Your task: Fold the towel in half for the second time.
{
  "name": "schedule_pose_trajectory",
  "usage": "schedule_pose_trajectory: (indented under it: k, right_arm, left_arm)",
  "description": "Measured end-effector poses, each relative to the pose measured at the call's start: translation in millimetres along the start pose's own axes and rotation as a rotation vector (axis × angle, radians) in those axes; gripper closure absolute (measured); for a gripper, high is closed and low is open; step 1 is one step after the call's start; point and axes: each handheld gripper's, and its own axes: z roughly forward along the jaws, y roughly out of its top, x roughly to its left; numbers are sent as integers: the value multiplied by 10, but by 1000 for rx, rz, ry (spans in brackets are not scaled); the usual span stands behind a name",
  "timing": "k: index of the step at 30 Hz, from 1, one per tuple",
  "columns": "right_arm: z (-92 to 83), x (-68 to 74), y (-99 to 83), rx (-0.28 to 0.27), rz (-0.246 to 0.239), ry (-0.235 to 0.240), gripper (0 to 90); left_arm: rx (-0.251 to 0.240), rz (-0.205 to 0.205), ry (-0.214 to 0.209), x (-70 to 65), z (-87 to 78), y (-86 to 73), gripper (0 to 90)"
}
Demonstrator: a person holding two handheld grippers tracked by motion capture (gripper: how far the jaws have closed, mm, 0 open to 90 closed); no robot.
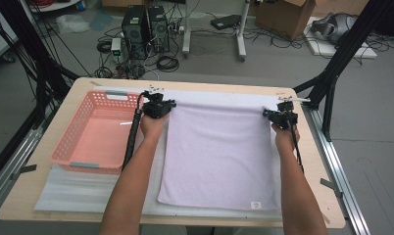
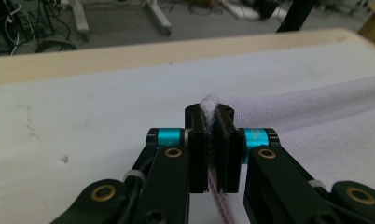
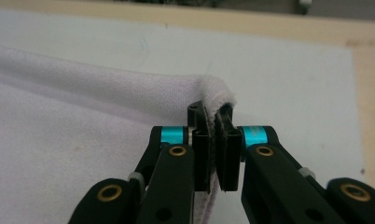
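Lilac towel (image 1: 219, 154) is spread flat on the desk (image 1: 303, 147), just beside a pink basket (image 1: 99, 129); its far-left corner is pinched by the left tongs (image 1: 158, 105), its far-right corner by the right tongs (image 1: 282, 115).

Towel (image 1: 219, 152): plain pale lilac, with a small white label near one corner. Basket (image 1: 98, 134): salmon pink, lattice-patterned walls, grey strips on two rims. Desk (image 1: 322, 161): light wood tone, overlaid with a white sheet (image 1: 77, 193). Left gripper (image 2: 212, 140) and right gripper (image 3: 214, 144): black, with turquoise bands and brass-coloured rivets.
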Motion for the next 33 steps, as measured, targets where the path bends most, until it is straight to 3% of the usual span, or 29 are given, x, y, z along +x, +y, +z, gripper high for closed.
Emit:
schedule_pose_trajectory:
  k: [3,11,15,21,23,33]
  right_arm:
    - [-111,-6,48,-53,6,26,866]
    - [-386,78,108,-81,-42,51,864]
    - [-541,125,76,-94,-58,58,863]
    - [-810,227,-16,-104,-90,70,863]
    - [-895,253,-67,-110,-91,78,862]
    - [-1238,421,-360,-108,-136,88,862]
  left_arm:
    - [-15,-2,-24,-12,-78,42,847]
    - [-24,13,-72,-131,-359,160,844]
    - [-31,-18,-80,-161,-481,144,845]
    - [-28,-14,-127,-263,-793,21,844]
    - [-46,-8,-134,-298,-889,-19,844]
    - [-44,26,-171,-443,-1306,-318,844]
